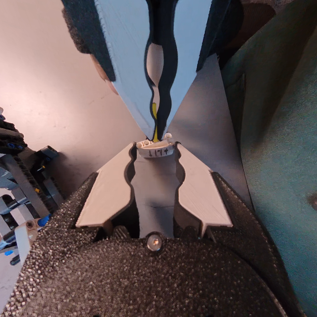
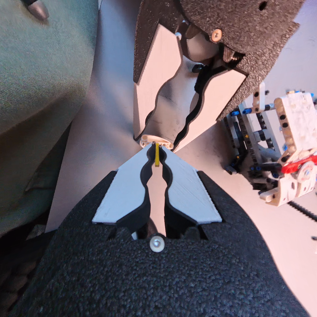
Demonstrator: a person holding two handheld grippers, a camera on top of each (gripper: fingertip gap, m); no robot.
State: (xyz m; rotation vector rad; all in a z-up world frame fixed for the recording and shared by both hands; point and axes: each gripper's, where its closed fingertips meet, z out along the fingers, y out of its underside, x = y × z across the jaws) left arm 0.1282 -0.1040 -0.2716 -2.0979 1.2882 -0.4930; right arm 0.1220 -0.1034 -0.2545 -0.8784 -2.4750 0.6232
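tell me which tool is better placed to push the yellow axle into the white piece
Right, probably. The right tool is shut on the yellow axle, whose tip meets the white piece. The left tool grips that piece by its ends.

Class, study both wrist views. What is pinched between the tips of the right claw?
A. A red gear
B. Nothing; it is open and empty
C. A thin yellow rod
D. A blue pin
C. In the right wrist view, the right claw is closed on a thin yellow rod, whose end meets the small white beam with holes gripped by the left claw.
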